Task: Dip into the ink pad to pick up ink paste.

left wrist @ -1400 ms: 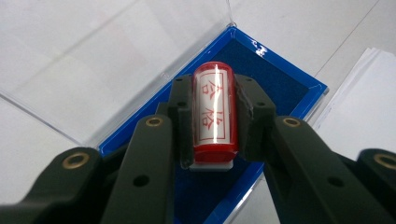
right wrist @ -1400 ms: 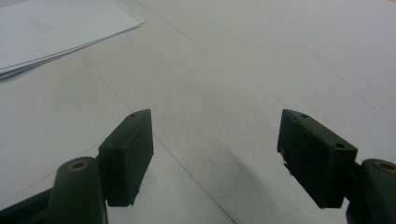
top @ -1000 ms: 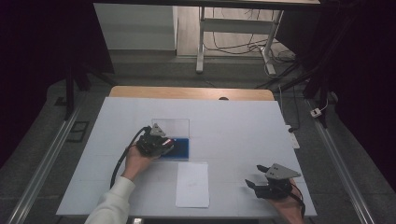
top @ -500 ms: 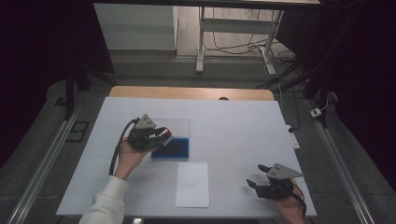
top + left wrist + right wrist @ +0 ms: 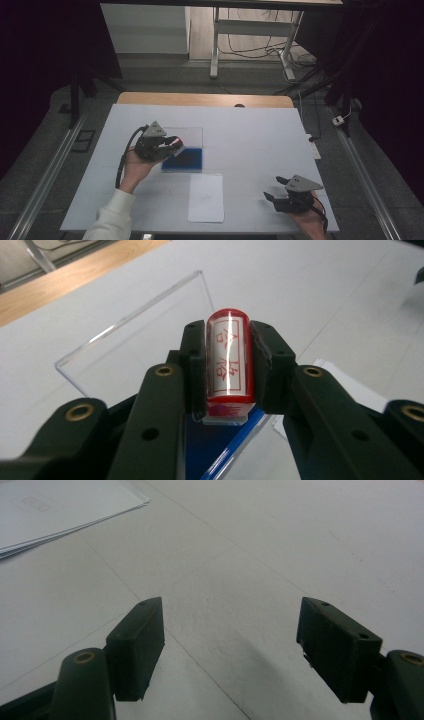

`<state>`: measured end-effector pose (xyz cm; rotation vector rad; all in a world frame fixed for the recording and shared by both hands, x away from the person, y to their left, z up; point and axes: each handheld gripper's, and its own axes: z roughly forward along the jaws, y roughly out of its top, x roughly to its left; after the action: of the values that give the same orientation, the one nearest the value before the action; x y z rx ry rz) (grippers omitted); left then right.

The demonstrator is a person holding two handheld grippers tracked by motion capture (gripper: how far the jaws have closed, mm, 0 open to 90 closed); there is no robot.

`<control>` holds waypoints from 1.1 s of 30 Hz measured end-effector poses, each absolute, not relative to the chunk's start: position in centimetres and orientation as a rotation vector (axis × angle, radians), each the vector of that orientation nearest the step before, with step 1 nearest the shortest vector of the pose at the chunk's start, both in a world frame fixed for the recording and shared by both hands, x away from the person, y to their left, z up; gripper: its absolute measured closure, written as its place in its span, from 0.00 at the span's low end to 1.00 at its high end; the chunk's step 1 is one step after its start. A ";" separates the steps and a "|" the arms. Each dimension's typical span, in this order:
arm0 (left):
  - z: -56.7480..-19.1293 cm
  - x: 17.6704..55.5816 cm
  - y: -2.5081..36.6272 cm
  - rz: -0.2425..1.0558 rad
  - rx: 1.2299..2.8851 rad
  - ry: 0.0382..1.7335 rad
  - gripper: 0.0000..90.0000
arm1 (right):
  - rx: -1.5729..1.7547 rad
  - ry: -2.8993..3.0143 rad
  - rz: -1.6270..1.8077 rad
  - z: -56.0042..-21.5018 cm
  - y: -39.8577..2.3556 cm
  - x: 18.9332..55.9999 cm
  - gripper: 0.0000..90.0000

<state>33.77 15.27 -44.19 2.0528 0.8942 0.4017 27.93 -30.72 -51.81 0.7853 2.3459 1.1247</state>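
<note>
The left gripper (image 5: 167,144) is hovering above the white worktop (image 5: 250,135), its jaws clenching a red stamp (image 5: 227,362) over the blue ink pad (image 5: 184,159) in its clear case. A paper sheet (image 5: 206,197) is lying nearer. The right gripper (image 5: 277,189) is resting with jaws released.

A white sheet of paper (image 5: 206,197) lies flat near the front edge of the white tabletop (image 5: 250,135), whose far side is a light wooden strip (image 5: 200,99), and beyond it on the grey floor stand white metal legs (image 5: 216,45) among loose dark cables (image 5: 250,47).
</note>
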 end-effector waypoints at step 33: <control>-49.3 35.8 13.6 0.386 2.216 0.970 0.78 | 0.796 2.354 1.117 -52.0 -30.9 28.0 0.30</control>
<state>35.81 13.62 -49.28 2.2157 0.9698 0.3863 27.98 -30.86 -52.03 0.7963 2.3537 1.1167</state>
